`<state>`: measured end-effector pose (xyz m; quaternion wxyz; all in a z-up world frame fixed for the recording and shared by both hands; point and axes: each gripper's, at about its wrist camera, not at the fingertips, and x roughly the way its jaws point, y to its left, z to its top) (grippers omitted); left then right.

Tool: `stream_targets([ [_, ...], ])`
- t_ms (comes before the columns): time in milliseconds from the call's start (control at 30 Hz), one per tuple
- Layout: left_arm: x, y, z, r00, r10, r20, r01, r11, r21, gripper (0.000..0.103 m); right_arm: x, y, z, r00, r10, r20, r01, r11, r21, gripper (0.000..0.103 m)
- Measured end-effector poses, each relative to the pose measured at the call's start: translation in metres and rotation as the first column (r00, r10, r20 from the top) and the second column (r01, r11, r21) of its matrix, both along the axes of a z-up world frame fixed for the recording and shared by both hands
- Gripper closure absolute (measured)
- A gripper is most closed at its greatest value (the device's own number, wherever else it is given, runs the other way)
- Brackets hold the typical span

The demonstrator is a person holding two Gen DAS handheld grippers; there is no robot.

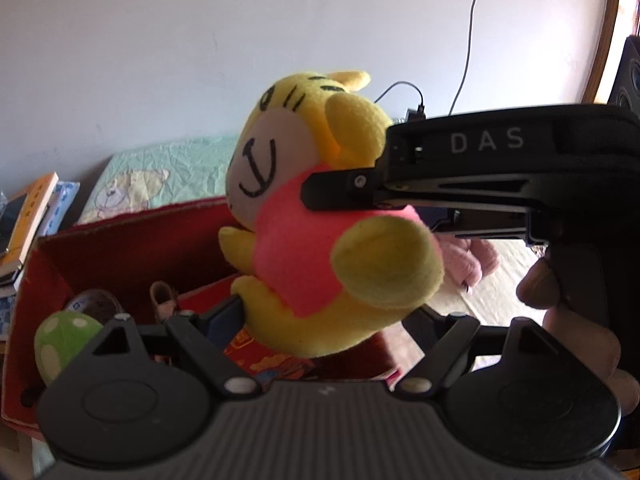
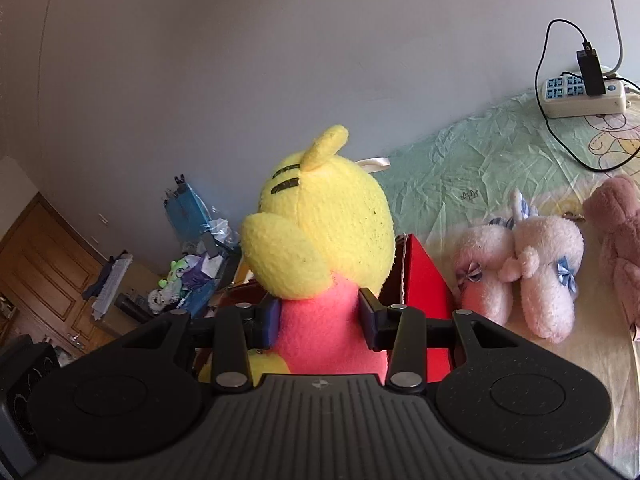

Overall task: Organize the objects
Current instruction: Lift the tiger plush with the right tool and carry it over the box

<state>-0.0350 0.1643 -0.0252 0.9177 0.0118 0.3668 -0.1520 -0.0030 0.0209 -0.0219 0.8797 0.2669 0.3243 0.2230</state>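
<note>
A yellow tiger plush (image 1: 320,240) in a pink shirt hangs in the air over an open red box (image 1: 120,240). My left gripper (image 1: 320,320) is shut on its yellow lower body; the right pad is hidden behind a foot. My right gripper comes in from the right, and one of its fingers (image 1: 340,192) presses on the pink shirt. In the right wrist view the plush (image 2: 320,220) shows its back, and my right gripper (image 2: 320,320) is shut on the pink middle. The red box (image 2: 424,280) stands just behind it.
Inside the box lie a green spotted mushroom toy (image 1: 64,340) and other small toys. Two pale pink plush animals (image 2: 520,272) and a dusky pink one (image 2: 616,232) lie on the bedsheet. A power strip (image 2: 580,96) with cables sits by the wall. Books (image 1: 28,220) are stacked left of the box.
</note>
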Motion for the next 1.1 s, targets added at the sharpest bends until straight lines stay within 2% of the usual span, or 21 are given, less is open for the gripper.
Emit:
stream_targets([
  [100,0.003,0.011,-0.012,0.999,-0.029,-0.024,0.029,1.000,0.010,0.020,0.001,0.013,-0.007,0.998,-0.036,-0.042,0.034,0.999,-0.037,0.061],
  [367,0.013,0.027,-0.034,0.993,-0.102,-0.056,0.105,0.993,0.045,0.019,-0.007,0.042,-0.018,0.995,-0.090,-0.047,0.081,0.984,-0.159,0.061],
  [567,0.011,0.041,-0.029,0.987,-0.150,-0.055,0.150,0.989,-0.004,0.018,-0.012,0.053,-0.015,0.991,-0.119,-0.060,0.105,0.974,-0.202,0.061],
  [667,0.007,0.044,-0.022,0.983,-0.178,-0.043,0.177,0.984,-0.024,0.018,-0.005,0.054,-0.015,0.982,-0.138,-0.130,0.109,0.971,-0.213,0.061],
  [733,0.008,0.045,-0.024,0.983,-0.176,-0.047,0.176,0.984,-0.016,0.017,0.000,0.057,-0.018,0.972,-0.155,-0.175,0.109,0.963,-0.246,0.061],
  [933,0.018,0.057,-0.030,0.984,-0.159,-0.083,0.155,0.987,-0.046,0.014,0.006,0.065,-0.030,0.969,-0.176,-0.171,0.122,0.950,-0.286,0.061],
  [1100,0.029,0.065,-0.037,0.983,-0.149,-0.111,0.144,0.988,-0.053,0.010,0.010,0.064,-0.037,0.971,-0.173,-0.164,0.126,0.957,-0.263,0.060],
])
